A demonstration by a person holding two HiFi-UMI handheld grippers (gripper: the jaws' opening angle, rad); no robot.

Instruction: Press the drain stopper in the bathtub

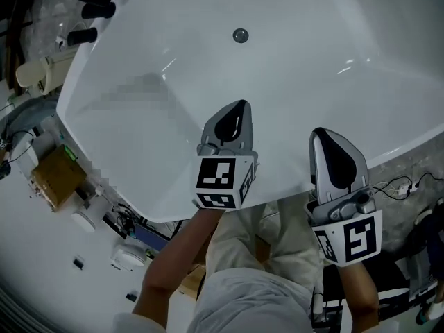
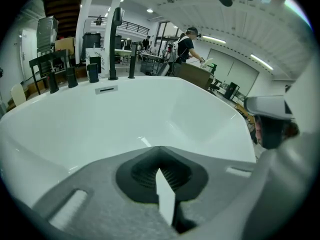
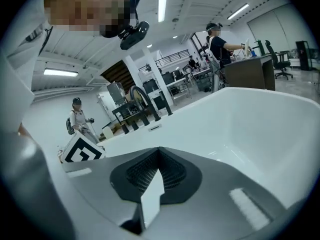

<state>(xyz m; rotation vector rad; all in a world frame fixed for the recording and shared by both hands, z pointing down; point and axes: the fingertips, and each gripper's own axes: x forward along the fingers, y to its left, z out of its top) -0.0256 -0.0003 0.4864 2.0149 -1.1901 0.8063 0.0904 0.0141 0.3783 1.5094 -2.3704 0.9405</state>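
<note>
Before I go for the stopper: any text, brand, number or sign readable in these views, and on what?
No readable words, brands or numbers in any view.
Cubes on left gripper and right gripper: black-and-white square marker patterns only, no letters.
Bathtub and drain stopper: no print visible.
Cardboard box: any print is too small to read.

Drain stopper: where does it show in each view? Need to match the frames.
Head view: the drain stopper is at top centre, on the floor of the bathtub.
Left gripper view: not in it; only the tub's basin and far rim show.
Right gripper view: not in it.
Shared landmark: the black fittings on the tub's rim.
</note>
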